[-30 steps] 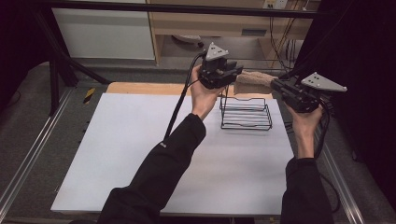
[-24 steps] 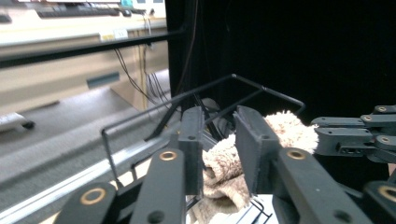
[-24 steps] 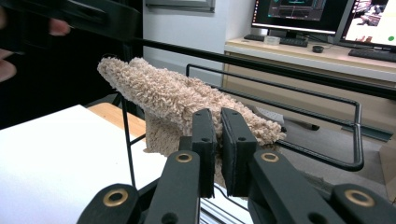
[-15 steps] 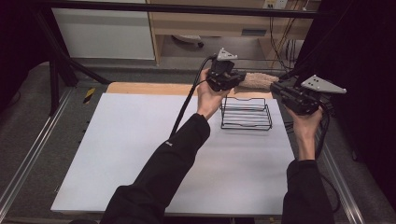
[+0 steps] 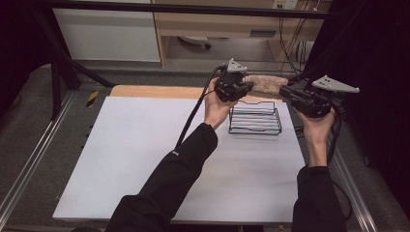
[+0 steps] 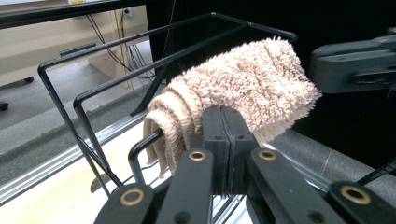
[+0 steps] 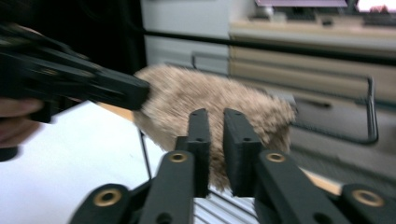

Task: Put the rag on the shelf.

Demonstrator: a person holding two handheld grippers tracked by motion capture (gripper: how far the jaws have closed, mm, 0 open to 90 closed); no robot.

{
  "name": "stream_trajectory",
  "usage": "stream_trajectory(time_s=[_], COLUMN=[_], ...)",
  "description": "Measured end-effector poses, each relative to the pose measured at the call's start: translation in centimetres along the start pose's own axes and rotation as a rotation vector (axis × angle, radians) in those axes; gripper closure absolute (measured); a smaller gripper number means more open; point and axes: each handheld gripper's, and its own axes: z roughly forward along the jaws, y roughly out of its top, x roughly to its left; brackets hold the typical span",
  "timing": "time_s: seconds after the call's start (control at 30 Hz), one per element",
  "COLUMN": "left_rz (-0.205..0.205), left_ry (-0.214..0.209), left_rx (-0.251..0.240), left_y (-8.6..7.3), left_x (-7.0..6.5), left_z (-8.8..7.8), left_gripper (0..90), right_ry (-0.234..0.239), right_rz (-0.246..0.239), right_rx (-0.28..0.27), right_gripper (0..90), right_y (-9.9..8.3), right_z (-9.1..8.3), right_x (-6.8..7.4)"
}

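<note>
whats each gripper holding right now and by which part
Both hold the folded beige towel above the wire rack: the left gripper pinches one end, the right gripper the other.

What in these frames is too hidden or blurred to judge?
- Towel: where the left tool pinches it is hidden behind its jaws in the left gripper view.
- Right tool: motion blur in the right gripper view hides whether its pads press the towel.
- Wire rack: its far rail is covered by the towel in the high view.
</note>
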Motion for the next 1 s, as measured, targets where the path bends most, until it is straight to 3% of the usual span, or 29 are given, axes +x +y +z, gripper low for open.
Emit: stream_trajectory(time_s=[0.2, 0.43, 0.73, 1.0], left_rz=[0.019, 0.020, 0.020, 0.012], left_ry=[0.005, 0.007, 0.000, 0.026], left_rx=[0.006, 0.008, -0.012, -0.037], left_y=[-0.6, -1.0, -0.8, -0.2], left_x=[0.1, 0.2, 0.1, 0.3], left_z=[0.1, 0.4, -0.5, -2.0], left_gripper=[88.5, 87.9, 82.2, 71.6], right_ry=[-0.058, -0.091, -0.069, -0.054], right_rz=[0.063, 0.053, 0.031, 0.017], right_rx=[0.041, 0.043, 0.015, -0.004], right_gripper=[89.5, 89.6, 83.4, 76.3], right_y=[-1.1, -1.5, -1.4, -0.3], right_z=[1.1, 1.9, 1.1, 0.5], right_x=[-0.6, -0.5, 0.0, 0.7])
